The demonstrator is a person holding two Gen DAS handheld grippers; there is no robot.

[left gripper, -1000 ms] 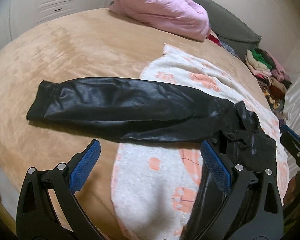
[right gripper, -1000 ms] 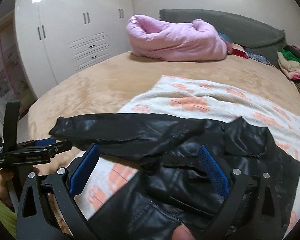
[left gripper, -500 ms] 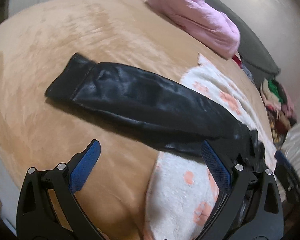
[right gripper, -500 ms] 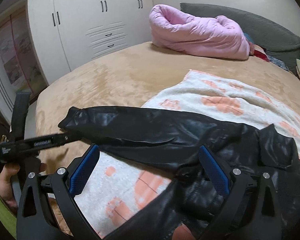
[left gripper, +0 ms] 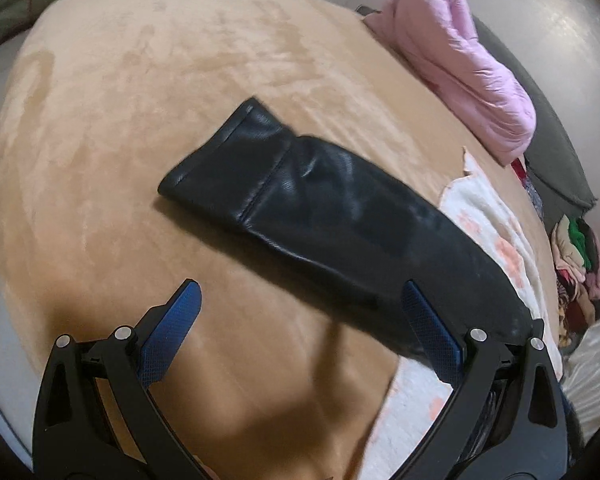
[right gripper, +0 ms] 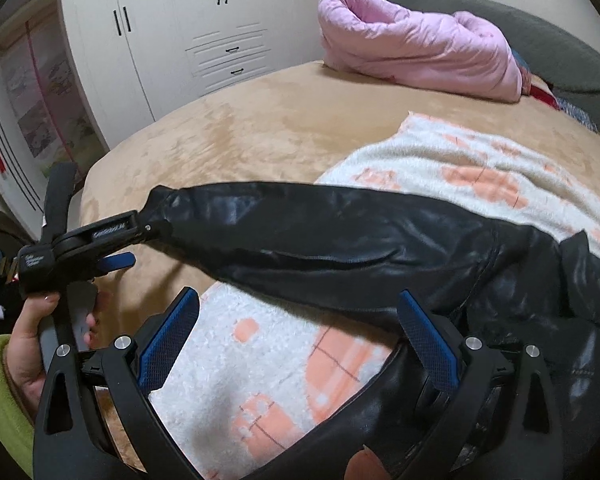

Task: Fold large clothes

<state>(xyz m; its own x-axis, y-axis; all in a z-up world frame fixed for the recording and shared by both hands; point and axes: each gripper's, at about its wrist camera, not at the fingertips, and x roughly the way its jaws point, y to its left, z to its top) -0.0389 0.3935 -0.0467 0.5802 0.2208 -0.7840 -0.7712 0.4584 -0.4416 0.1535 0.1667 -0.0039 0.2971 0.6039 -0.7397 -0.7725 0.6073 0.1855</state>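
Left wrist view, left gripper (left gripper: 300, 320) jaws wide apart, empty, black jacket sleeve (left gripper: 320, 216) at 12 o'clock, right gripper (right gripper: 300, 320) likewise spread.

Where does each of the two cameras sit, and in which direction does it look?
Left wrist: on the left gripper, looking down along its open fingers at the black jacket sleeve on the tan bed cover; no hand shows.
Right wrist: on the right gripper, looking across the bed toward the white wardrobe; a hand in a green sleeve holds the left gripper at the cuff.
Shared: the sleeve, the pink quilt, the patterned blanket.
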